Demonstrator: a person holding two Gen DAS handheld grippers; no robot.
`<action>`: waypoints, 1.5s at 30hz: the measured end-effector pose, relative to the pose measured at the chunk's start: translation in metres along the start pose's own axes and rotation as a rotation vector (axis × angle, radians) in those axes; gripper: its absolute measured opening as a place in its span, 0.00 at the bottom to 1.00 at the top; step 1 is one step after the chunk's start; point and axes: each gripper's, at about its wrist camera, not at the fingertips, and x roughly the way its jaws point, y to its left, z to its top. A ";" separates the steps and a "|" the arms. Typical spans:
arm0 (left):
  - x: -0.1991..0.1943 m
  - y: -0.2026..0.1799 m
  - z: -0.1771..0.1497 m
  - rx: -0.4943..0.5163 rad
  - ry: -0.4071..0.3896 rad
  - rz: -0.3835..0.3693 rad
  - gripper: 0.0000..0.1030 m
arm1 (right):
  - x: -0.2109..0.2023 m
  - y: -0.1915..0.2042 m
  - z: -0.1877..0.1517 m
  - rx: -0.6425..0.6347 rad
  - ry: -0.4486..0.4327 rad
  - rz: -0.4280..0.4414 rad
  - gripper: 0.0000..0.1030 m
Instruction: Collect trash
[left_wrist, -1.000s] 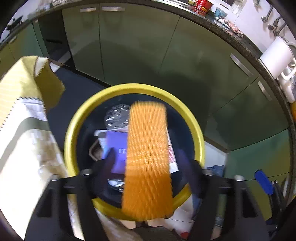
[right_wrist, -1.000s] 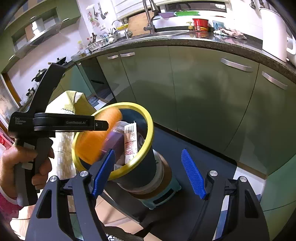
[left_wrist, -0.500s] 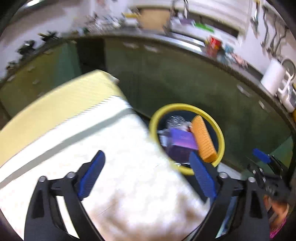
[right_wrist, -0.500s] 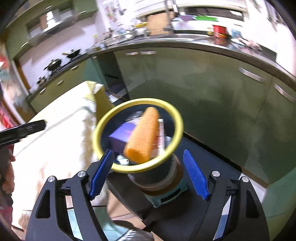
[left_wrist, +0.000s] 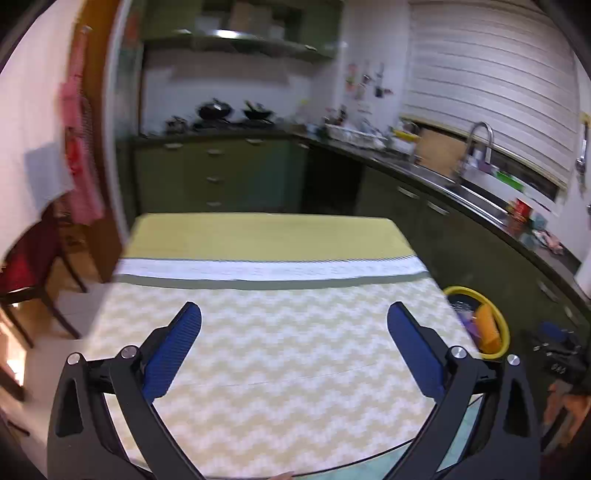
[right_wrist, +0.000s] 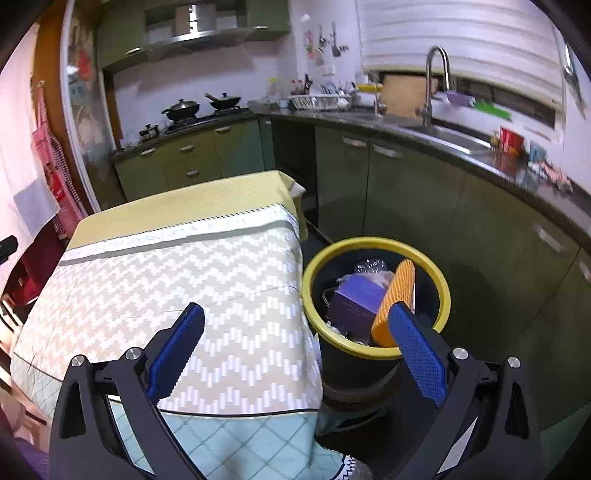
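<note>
Both sets of jaws are opening wide with nothing between them: the left gripper (left_wrist: 293, 345) over the cloth-covered worktop (left_wrist: 280, 354), the right gripper (right_wrist: 295, 345) near its edge. Beside the worktop, the yellow-rimmed bin (right_wrist: 375, 244) holds an orange sponge (right_wrist: 393, 302), a purple box (right_wrist: 356, 301) and wrappers. No trash shows on the cloth, so collecting looks nearly or fully finished.

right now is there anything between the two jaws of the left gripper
Nothing is held there. In the left wrist view the left gripper has its jaws opening over a bare stretch of the yellow and white zigzag tablecloth.
</note>
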 end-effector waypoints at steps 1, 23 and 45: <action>-0.007 0.005 -0.001 0.005 -0.013 0.013 0.93 | -0.005 0.003 0.001 -0.009 -0.009 -0.003 0.95; -0.063 0.011 -0.012 0.051 -0.105 0.066 0.93 | -0.053 0.008 -0.001 -0.023 -0.089 0.004 0.95; -0.065 0.010 -0.013 0.054 -0.099 0.046 0.93 | -0.052 0.010 -0.001 -0.022 -0.092 0.005 0.95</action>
